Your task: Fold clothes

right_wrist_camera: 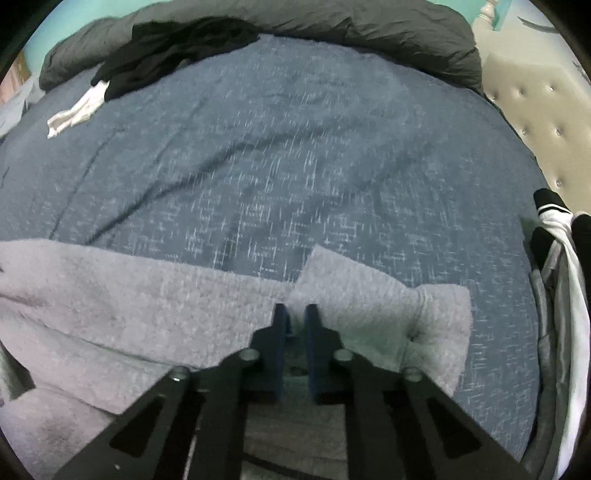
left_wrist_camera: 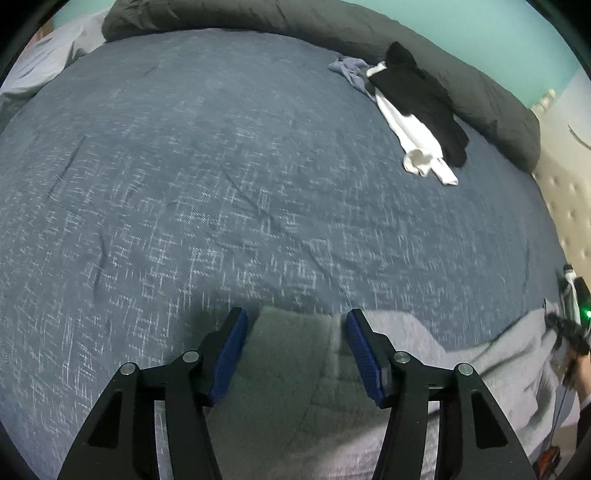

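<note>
A light grey fleecy garment (right_wrist_camera: 110, 302) lies spread along the near edge of a blue bed cover (right_wrist_camera: 295, 166). My right gripper (right_wrist_camera: 295, 310) is shut on a raised fold at the garment's far edge, beside a sleeve-like flap (right_wrist_camera: 424, 314). In the left wrist view the same grey garment (left_wrist_camera: 295, 369) lies under my left gripper (left_wrist_camera: 295, 314). Its blue pads (left_wrist_camera: 231, 354) stand wide apart on either side of a seam and do not press the cloth. The right gripper (left_wrist_camera: 569, 325) shows at the far right edge of that view.
A black and white pile of clothes (left_wrist_camera: 417, 107) and a blue-grey cloth (left_wrist_camera: 351, 70) lie at the back of the bed against a rolled dark grey duvet (left_wrist_camera: 295, 22). A tufted headboard (right_wrist_camera: 535, 110) bounds the right side. More black, white and grey clothes (right_wrist_camera: 557, 240) lie beside it.
</note>
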The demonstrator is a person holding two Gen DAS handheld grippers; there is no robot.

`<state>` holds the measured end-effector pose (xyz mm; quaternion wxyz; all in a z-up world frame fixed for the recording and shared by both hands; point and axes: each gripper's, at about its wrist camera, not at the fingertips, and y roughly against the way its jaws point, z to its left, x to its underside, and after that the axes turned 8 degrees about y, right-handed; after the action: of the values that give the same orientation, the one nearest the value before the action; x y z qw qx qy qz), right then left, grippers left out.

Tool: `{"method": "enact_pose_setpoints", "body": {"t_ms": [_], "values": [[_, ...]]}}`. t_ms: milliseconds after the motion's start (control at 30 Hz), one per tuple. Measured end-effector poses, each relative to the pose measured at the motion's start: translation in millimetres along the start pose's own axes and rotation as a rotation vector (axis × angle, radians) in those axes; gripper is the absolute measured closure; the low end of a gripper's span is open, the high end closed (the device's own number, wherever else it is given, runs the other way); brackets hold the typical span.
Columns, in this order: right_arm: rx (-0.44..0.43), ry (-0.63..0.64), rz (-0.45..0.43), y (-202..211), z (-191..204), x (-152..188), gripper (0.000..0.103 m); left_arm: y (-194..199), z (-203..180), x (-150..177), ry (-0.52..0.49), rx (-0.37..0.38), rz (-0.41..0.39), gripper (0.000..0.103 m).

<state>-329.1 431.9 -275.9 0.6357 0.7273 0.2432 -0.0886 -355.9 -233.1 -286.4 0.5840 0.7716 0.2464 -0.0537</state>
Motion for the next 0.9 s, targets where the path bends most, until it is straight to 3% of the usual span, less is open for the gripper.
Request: {"method": "enact_pose_setpoints", "body": {"t_ms": [100, 233, 300, 633, 900], "values": [[0.006, -0.045, -0.024, 10, -11, -1, 0.098, 2, 0, 4, 0.002, 0.009, 0.012, 0.045], [0.018, -0.098, -0.048, 25, -22, 4, 0.099, -2, -10, 12, -0.049, -0.035, 0.037, 0.074], [0.026, -0.116, -0.065, 31, -27, 5, 0.099, 0, -18, 15, -0.080, -0.040, 0.029, 0.084], [0.068, -0.234, -0.243, 91, -69, -1, 0.100, 78, -23, -10, -0.080, -0.134, -0.180, 0.089], [0.104, -0.363, -0.360, 150, -126, -7, 0.100, 114, -2, -34, 0.035, -0.121, -0.242, 0.088]]}}
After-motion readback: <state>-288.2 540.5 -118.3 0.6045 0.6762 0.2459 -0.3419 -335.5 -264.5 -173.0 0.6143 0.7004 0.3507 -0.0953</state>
